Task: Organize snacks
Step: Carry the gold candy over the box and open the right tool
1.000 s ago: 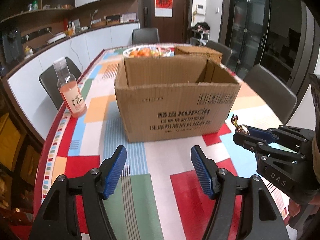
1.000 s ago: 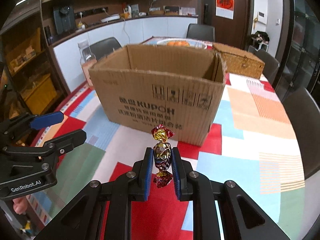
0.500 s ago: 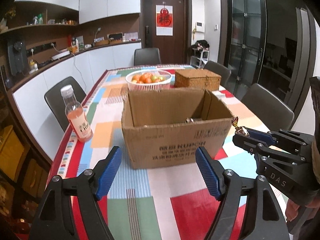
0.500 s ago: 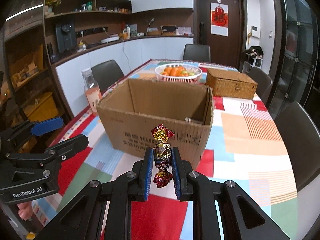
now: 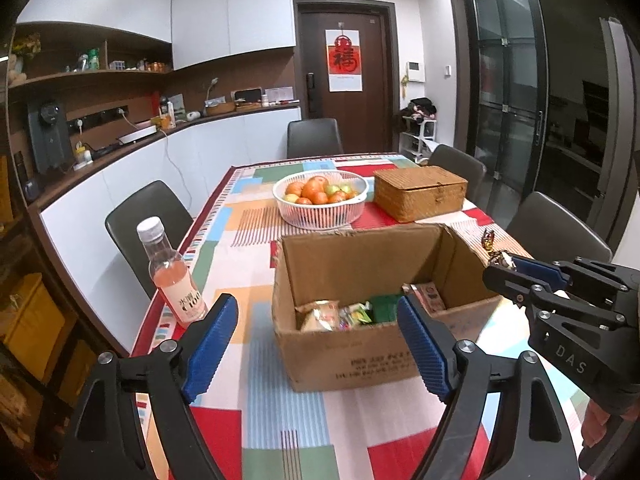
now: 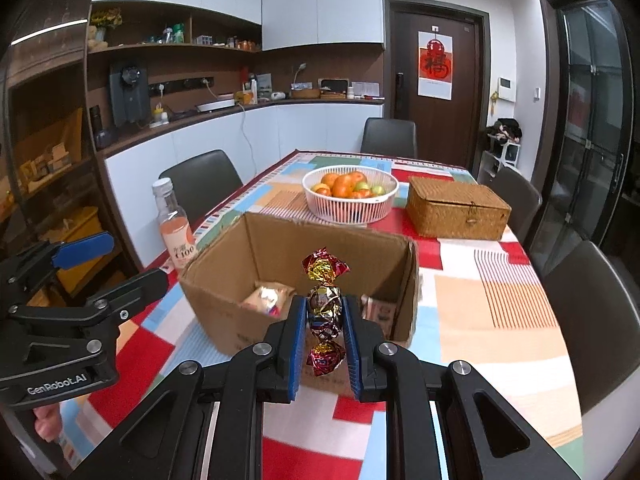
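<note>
Since a second ago both wrist views look down from higher up, so the inside of the cardboard box (image 5: 384, 304) now shows, where before only its front wall faced the cameras. From the left wrist, the left gripper (image 5: 316, 344) is empty, its blue pads spreading further apart with nothing between them; packets (image 5: 340, 314) lie on the box floor, and the right gripper (image 5: 516, 270) reaches in from the right edge with a wrapped candy (image 5: 496, 250) at its tip, just beside the box's right wall. A drink bottle (image 5: 174, 276) stands left of the box; a fruit basket (image 5: 320, 198) and a wicker case (image 5: 420, 192) sit behind it. From the right wrist, the right gripper (image 6: 324, 334) is pressed tight on the candy (image 6: 325, 304), pinching its round middle while both twisted foil ends stick out free. The candy looks light, small and crinkly; foil may slip, and the middle is the sound place to hold. The near box wall (image 6: 224, 320) stands between candy and box interior, so it must be cleared. The left gripper (image 6: 108, 268) waits at left, clear of that path.
</note>
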`<control>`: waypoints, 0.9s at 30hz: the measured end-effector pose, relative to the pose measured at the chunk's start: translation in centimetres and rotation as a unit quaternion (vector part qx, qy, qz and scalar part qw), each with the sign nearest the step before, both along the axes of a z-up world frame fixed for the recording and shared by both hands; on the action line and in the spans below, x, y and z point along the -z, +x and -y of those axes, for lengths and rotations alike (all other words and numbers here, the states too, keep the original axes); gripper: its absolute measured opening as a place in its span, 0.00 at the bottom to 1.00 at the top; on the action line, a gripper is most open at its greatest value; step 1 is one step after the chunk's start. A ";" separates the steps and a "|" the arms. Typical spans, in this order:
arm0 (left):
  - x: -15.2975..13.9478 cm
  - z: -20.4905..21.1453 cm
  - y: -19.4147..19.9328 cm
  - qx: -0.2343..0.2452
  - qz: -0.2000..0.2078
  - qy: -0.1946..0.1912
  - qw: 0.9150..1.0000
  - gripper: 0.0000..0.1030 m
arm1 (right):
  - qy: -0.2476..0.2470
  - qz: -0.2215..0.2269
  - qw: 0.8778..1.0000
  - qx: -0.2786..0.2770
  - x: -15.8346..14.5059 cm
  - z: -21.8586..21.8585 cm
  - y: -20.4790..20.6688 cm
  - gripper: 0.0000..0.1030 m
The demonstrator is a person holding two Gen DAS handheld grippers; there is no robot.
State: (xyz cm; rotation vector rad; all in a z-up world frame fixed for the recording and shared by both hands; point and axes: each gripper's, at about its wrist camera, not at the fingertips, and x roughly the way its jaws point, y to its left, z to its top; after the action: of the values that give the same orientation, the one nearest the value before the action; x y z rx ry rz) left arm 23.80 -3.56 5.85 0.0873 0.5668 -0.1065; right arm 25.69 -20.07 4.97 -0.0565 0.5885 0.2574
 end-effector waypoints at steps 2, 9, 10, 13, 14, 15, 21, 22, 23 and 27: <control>-0.2 0.0 0.8 -0.005 0.003 0.003 1.000 0.84 | -0.001 -0.001 1.000 0.000 -0.1 -0.1 0.8 0.19; -0.2 -0.1 3.1 -0.019 0.003 0.013 1.000 0.84 | -0.006 -0.014 1.000 0.012 0.3 -0.1 3.7 0.19; -0.2 -0.1 3.4 -0.020 0.002 0.013 1.000 0.84 | -0.005 -0.019 1.000 0.015 0.5 -0.1 4.2 0.19; 0.0 0.0 4.3 -0.025 -0.003 0.017 1.000 0.84 | -0.001 -0.032 0.999 0.020 1.0 0.0 5.4 0.19; 0.1 0.0 4.7 -0.025 -0.006 0.017 1.000 0.84 | 0.000 -0.036 0.999 0.020 1.3 0.1 5.8 0.19; 0.3 0.0 4.8 -0.024 -0.008 0.017 1.000 0.84 | -0.001 -0.041 0.999 0.023 1.5 0.1 6.2 0.19; 0.7 0.0 4.8 -0.027 -0.011 0.018 0.999 0.84 | 0.002 -0.046 0.998 0.032 1.8 0.5 6.7 0.20; 0.7 0.0 4.7 -0.027 -0.011 0.018 0.999 0.84 | -0.001 -0.046 0.998 0.033 1.8 0.4 6.6 0.20; 0.8 0.1 4.5 -0.027 -0.010 0.017 0.999 0.84 | -0.004 -0.046 0.998 0.033 1.8 0.4 6.4 0.20; 0.7 0.0 3.5 -0.025 -0.005 0.017 1.000 0.84 | -0.010 -0.033 0.999 0.035 1.3 0.3 5.0 0.31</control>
State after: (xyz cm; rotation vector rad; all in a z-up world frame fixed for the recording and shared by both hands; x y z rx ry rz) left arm 27.28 -3.53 5.18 0.1058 0.5807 -0.0477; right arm 30.65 -20.38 3.67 -0.0464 0.6571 0.1865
